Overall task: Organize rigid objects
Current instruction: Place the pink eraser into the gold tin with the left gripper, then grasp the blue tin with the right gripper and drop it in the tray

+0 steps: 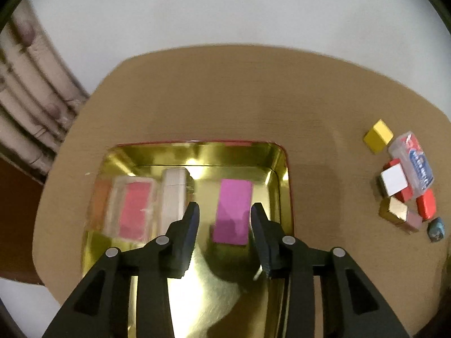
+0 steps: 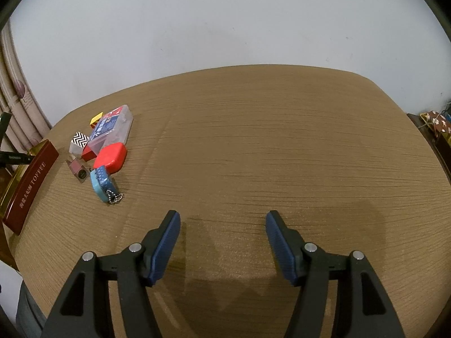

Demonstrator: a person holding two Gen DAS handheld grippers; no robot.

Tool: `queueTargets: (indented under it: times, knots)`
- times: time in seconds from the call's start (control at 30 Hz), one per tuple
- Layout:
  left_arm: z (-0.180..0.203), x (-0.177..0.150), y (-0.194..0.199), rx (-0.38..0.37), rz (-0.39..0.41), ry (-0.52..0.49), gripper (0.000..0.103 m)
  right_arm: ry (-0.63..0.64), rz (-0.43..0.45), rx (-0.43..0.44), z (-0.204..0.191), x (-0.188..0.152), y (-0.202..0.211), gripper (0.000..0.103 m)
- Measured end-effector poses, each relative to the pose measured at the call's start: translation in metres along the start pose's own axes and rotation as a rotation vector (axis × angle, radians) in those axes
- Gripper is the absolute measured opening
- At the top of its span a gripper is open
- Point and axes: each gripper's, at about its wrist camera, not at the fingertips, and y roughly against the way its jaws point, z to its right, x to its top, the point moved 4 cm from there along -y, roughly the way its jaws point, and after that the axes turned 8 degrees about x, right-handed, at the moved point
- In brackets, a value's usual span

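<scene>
My left gripper (image 1: 224, 211) is open above a gold tin tray (image 1: 279, 169). A magenta flat block (image 1: 232, 215) lies in the tray between and just beyond the fingertips. A pink item in a clear case (image 1: 132, 208) and a white block (image 1: 173, 194) lie at the tray's left. A pile of small objects lies on the table to the right: a yellow cube (image 1: 377, 136), a clear plastic box (image 1: 413, 163), a red piece (image 1: 425, 204). In the right wrist view the pile holds the clear box (image 2: 112, 129), a red case (image 2: 111, 156) and a blue keychain item (image 2: 103, 181). My right gripper (image 2: 222, 219) is open and empty over bare table.
The tray's dark red side reads TOFFEE (image 2: 31, 188) at the far left of the right wrist view. The round tan table (image 2: 267, 140) stands by a white wall. A curtain (image 1: 31, 84) hangs at the left. Clutter (image 2: 437, 124) sits past the table's right edge.
</scene>
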Motion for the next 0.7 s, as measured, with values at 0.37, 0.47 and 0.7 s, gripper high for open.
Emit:
queueTargets:
  times: [0.37,0.47,0.7]
  knots:
    - [-0.037,-0.127,0.131,-0.152,0.174,0.205,0.09,0.345,-0.1,0.204,-0.112,0.017,-0.017,0.065]
    - [-0.036,-0.165,0.138,-0.159,0.139,0.185,0.09,0.372,-0.134,0.229,-0.127,0.024,-0.031,0.065]
    - [-0.031,-0.217,0.12,-0.214,-0.01,0.21,0.09,0.371,-0.214,0.209,-0.123,0.042,-0.065,0.035]
